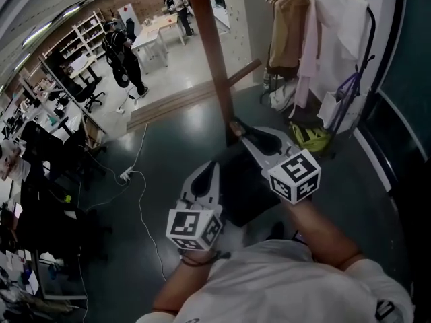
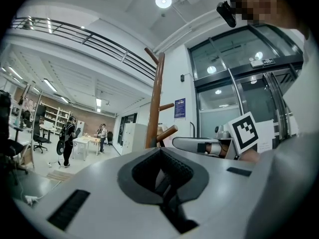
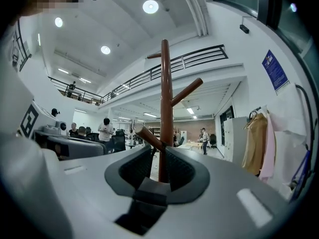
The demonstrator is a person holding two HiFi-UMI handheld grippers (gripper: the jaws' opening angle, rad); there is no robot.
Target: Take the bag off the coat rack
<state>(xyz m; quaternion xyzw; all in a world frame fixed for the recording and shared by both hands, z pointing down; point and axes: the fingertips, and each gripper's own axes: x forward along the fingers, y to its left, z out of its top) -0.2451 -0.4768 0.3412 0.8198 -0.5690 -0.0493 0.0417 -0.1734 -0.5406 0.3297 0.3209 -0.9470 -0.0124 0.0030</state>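
Observation:
The wooden coat rack (image 1: 214, 66) is a brown pole with bare pegs; no bag hangs on the parts I see. My right gripper (image 1: 237, 128) points at the pole's foot. In the right gripper view the gripper (image 3: 158, 151) is open a little, with the pole (image 3: 165, 93) showing through the gap and a low peg (image 3: 148, 137) just past the tips. My left gripper (image 1: 210, 165) is lower and to the left, shut and empty (image 2: 160, 153), with the rack (image 2: 154, 103) ahead of it. A black shape (image 1: 239, 187) lies under both grippers; I cannot tell what it is.
A clothes rail (image 1: 367, 32) at the right holds a tan coat (image 1: 286, 25) and pale garments, with a white bag (image 1: 335, 110) and a yellow-green item (image 1: 306, 136) below. A wooden step (image 1: 178, 99) and a white cable (image 1: 138, 173) cross the dark floor. A person (image 1: 123, 56) stands far left.

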